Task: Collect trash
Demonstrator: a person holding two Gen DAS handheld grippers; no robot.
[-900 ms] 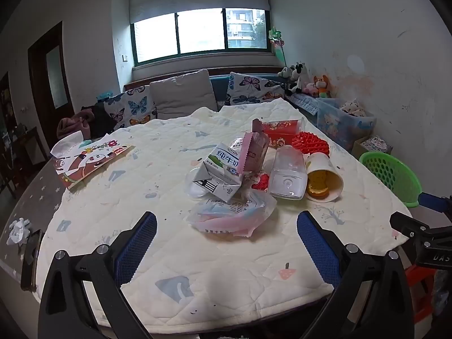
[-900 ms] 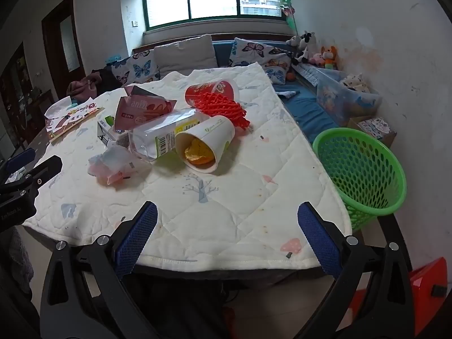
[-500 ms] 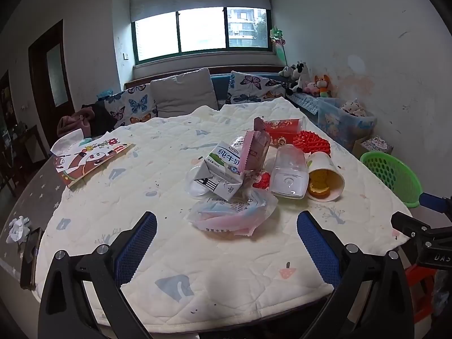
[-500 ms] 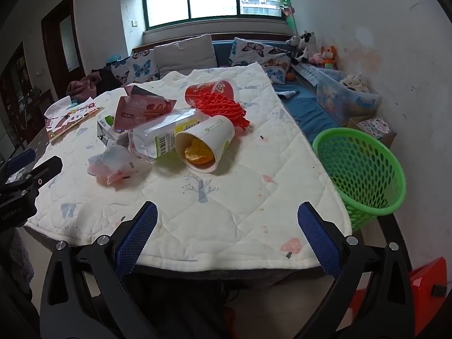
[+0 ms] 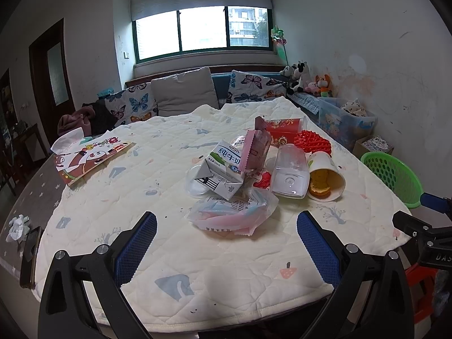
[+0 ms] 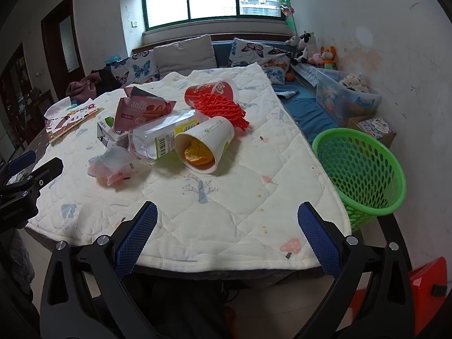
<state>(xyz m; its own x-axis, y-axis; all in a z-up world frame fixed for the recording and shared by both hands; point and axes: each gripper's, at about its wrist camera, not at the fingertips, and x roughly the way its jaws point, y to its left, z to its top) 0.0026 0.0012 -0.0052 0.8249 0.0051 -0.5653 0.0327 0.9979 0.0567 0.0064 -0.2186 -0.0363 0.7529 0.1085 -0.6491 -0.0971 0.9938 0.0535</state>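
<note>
1. Both claws, left gripper and right gripper, gape wide, holding nothing, near the table's edge.
2. Green basket stands beside the table.
3. Trash is piled mid-table: paper cup, milk carton, plastic bag.
4. Collecting seemingly hasn't begun; next, the right gripper reaches for the cup.

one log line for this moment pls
phase: start | left tool: open, empty | right tool: open, empty | trash: piled on table | basket: right of table

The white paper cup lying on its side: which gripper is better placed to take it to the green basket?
Right, probably. The right gripper is open and empty, the white paper cup lies ahead of it, and the green basket stands on its side.
</note>
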